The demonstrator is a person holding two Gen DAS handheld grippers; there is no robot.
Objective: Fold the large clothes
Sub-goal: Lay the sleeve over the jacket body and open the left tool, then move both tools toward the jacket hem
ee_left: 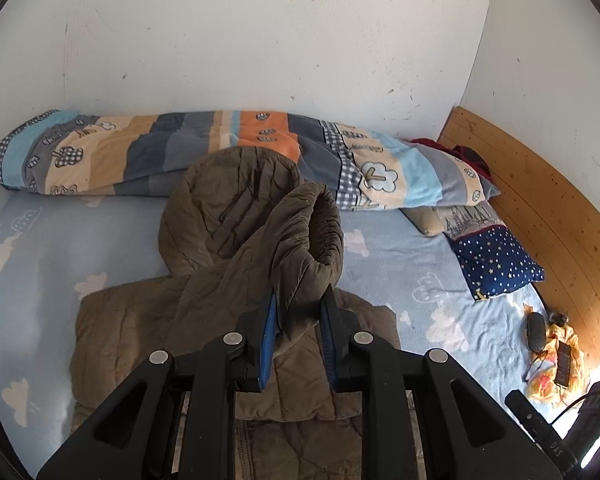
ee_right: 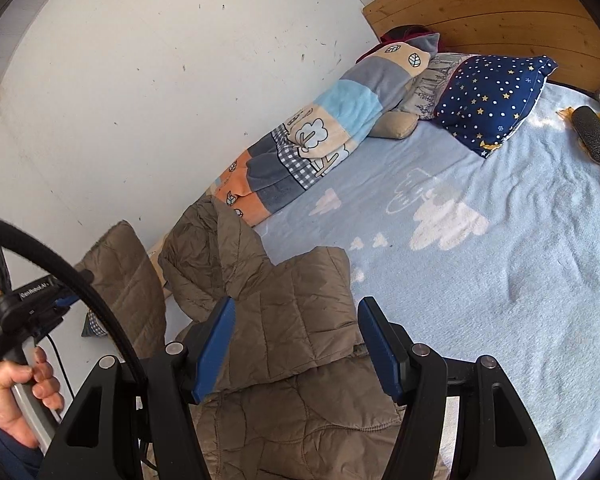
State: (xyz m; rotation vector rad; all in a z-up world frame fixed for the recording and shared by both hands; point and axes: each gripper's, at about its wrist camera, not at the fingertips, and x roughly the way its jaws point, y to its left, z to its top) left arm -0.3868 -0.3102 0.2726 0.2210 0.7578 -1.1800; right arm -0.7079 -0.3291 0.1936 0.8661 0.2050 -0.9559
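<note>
Left wrist view: left gripper (ee_left: 300,304) clamped on a sleeve (ee_left: 300,240) of the brown quilted jacket (ee_left: 140,320), sleeve lifted with cuff opening facing up. Jacket body lies flat on the light blue cloud-print sheet (ee_left: 400,264), hood (ee_left: 228,200) toward the patchwork blanket (ee_left: 140,152) along the wall. Star-print pillow (ee_left: 496,260) at right by the wooden headboard (ee_left: 540,208).

Right wrist view: right gripper (ee_right: 296,320) jaws wide, nothing between them, hovering above the jacket (ee_right: 292,320). A hand (ee_right: 16,392) holds the left gripper's handle at the left edge. Black case (ee_right: 592,134) far right on the sheet (ee_right: 500,280).
</note>
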